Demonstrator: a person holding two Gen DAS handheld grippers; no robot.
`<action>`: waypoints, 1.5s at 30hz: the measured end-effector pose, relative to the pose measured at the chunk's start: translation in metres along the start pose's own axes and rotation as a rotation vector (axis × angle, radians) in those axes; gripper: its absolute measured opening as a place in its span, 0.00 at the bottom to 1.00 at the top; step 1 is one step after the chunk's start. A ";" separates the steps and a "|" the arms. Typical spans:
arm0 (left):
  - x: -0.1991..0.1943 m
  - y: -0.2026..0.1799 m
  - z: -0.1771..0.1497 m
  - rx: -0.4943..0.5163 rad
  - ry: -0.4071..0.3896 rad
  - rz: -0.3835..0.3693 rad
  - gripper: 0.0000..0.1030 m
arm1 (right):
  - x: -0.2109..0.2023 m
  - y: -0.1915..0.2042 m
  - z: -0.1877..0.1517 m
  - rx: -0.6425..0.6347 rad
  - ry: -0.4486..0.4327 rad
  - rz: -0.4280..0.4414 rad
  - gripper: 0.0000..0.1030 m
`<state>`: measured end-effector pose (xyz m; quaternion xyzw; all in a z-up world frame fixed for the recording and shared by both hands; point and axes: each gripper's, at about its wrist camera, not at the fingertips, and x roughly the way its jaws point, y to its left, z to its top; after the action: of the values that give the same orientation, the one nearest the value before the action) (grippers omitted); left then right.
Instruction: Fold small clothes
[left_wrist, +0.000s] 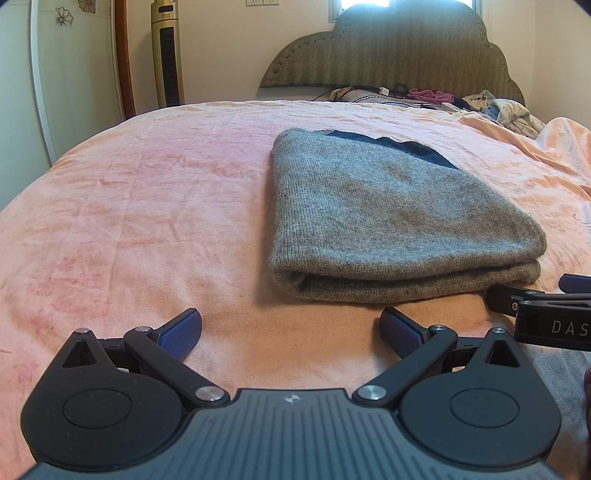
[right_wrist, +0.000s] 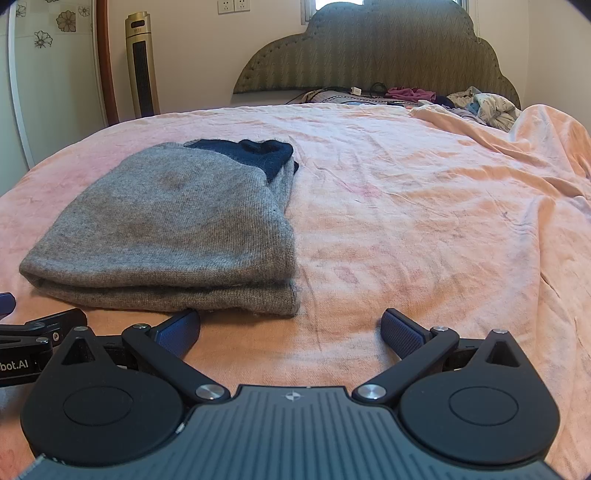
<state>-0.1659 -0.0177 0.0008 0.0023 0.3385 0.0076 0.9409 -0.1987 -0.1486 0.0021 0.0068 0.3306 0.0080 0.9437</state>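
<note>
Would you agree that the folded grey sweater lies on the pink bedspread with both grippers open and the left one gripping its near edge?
Not quite: the left gripper grips nothing; the left wrist view shows its fingers empty, short of the grey sweater. The rest stands.

A pink blanket (right_wrist: 424, 229) covers the bed; a padded headboard (right_wrist: 376, 48), tower heater (right_wrist: 142, 62) and wall sockets (right_wrist: 233, 6) stand behind.

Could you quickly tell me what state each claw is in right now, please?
Left claw: open, holding nothing.
Right claw: open, holding nothing, just short of the folded grey sweater.
</note>
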 end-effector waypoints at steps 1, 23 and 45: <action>0.000 0.000 0.000 0.000 0.000 0.000 1.00 | 0.000 0.000 0.000 0.000 0.000 0.000 1.00; 0.000 0.000 0.000 0.000 -0.001 0.000 1.00 | 0.000 0.000 0.000 0.002 -0.001 -0.001 1.00; -0.001 0.001 0.002 0.002 0.011 -0.004 1.00 | 0.000 0.001 -0.001 0.003 -0.001 -0.002 1.00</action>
<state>-0.1652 -0.0170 0.0034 0.0024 0.3439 0.0057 0.9390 -0.1990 -0.1479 0.0015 0.0079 0.3301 0.0063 0.9439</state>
